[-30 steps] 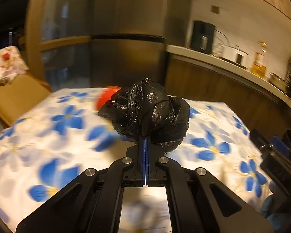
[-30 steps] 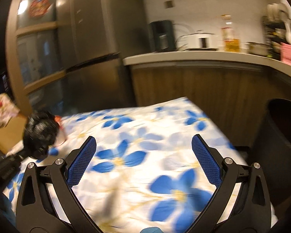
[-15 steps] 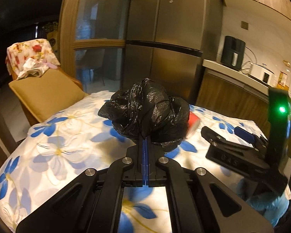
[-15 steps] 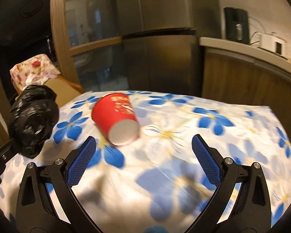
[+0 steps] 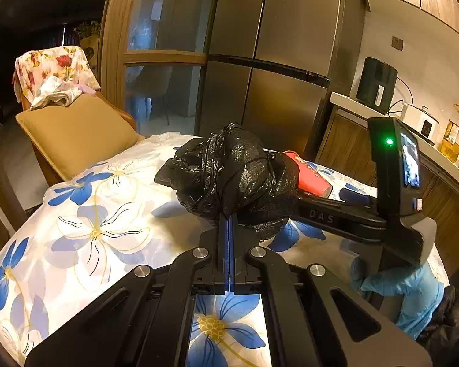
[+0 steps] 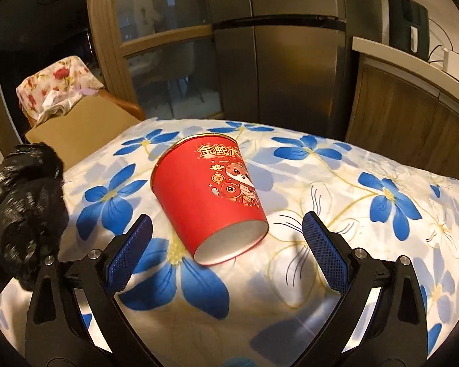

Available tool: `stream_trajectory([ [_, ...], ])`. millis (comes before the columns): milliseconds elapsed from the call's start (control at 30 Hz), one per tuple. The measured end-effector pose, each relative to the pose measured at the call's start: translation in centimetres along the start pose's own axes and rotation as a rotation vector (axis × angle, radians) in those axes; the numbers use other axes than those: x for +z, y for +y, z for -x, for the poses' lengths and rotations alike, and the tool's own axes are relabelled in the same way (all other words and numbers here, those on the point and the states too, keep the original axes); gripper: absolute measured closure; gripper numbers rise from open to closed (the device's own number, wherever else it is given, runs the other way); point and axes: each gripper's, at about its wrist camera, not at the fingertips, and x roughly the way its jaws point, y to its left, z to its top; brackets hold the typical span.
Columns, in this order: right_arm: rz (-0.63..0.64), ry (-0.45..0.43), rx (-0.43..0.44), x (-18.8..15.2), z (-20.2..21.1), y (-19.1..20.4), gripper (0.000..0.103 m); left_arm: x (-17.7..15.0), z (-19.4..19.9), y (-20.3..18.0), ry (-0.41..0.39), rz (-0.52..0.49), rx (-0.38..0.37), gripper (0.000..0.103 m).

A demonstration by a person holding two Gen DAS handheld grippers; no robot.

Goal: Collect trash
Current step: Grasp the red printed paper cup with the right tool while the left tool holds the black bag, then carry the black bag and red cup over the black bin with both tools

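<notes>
A crumpled black trash bag (image 5: 229, 177) hangs over the flower-print tablecloth (image 5: 101, 214), and my left gripper (image 5: 228, 218) is shut on its lower fold. A red paper cup (image 6: 211, 189) with a gold cartoon print lies on its side on the cloth, narrow end toward my right gripper (image 6: 228, 223). That gripper's jaws are closing; the cup's near end lies between the blue pads (image 6: 324, 250) with a gap on each side. The bag (image 6: 27, 202) shows at the left of the right wrist view. In the left wrist view the cup (image 5: 312, 180) peeks out behind the bag.
A wooden chair with a tan cushion (image 5: 76, 134) and a flowered cloth stands past the table's left end. A steel fridge (image 6: 290, 61) and a wooden counter (image 6: 413, 98) with appliances lie behind. A blue-gloved hand (image 5: 407, 290) holds the right tool near the table's right edge.
The right gripper has swung left across the table and come up to the red cup, which now fills the space before its pads. The left gripper shifted sideways, still holding the bag.
</notes>
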Motion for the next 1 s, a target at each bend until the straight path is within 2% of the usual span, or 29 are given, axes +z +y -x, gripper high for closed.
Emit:
stream_trajectory([
  [133,-0.020,0.033,0.027,0.1,-0.8,-0.4,0.035,0.0,-0.1,0.1,0.004,-0.004,-0.002,0.103],
  [267,-0.011,0.021,0.053,-0.2,-0.6,-0.3,0.045,-0.1,-0.2,0.0,0.009,-0.009,0.000,0.103],
  [400,-0.005,-0.040,0.058,-0.2,1.0,-0.2,0.046,0.0,-0.3,0.0,0.015,-0.014,0.004,0.103],
  [567,-0.024,-0.074,0.047,-1.2,3.6,-1.1,0.046,0.1,0.0,-0.1,0.013,-0.011,0.007,0.103],
  [800,-0.059,-0.148,0.009,-4.0,10.4,-2.5,0.046,0.0,1.4,-1.3,-0.011,-0.044,0.009,0.103],
  [1000,-0.092,-0.209,-0.072,-7.4,16.2,-3.8,0.046,-0.9,2.7,-3.2,-0.007,-0.076,-0.019,0.103],
])
